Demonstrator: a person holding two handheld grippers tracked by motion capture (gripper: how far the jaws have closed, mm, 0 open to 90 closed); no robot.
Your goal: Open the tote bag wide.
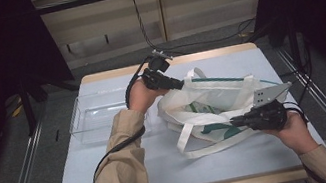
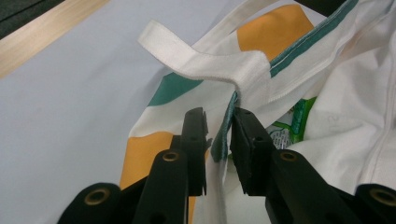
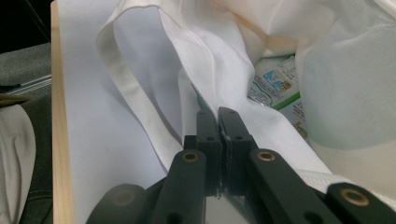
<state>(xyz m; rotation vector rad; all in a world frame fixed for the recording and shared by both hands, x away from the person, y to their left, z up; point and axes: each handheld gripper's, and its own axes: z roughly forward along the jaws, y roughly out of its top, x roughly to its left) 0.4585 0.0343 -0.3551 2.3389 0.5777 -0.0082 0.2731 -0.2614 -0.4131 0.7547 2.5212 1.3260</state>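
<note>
A white tote bag (image 1: 212, 97) with green trim and an orange and green print lies open-mouthed on the table. My left gripper (image 1: 181, 84) is at its far rim. In the left gripper view the green-edged rim (image 2: 223, 140) hangs loose in the gap of my left gripper (image 2: 218, 116), which is open. My right gripper (image 1: 234, 121) holds the near rim. In the right gripper view the right gripper (image 3: 217, 114) is shut on that white fabric (image 3: 224, 56). A green and white packet (image 2: 292, 126) (image 3: 275, 86) lies inside the bag.
A clear plastic bin (image 1: 94, 116) stands on the table's left side, beside my left forearm. A loose strap (image 1: 202, 151) of the bag trails toward the front of the table (image 1: 114, 171). Another strap (image 2: 210, 65) arches above the left jaws.
</note>
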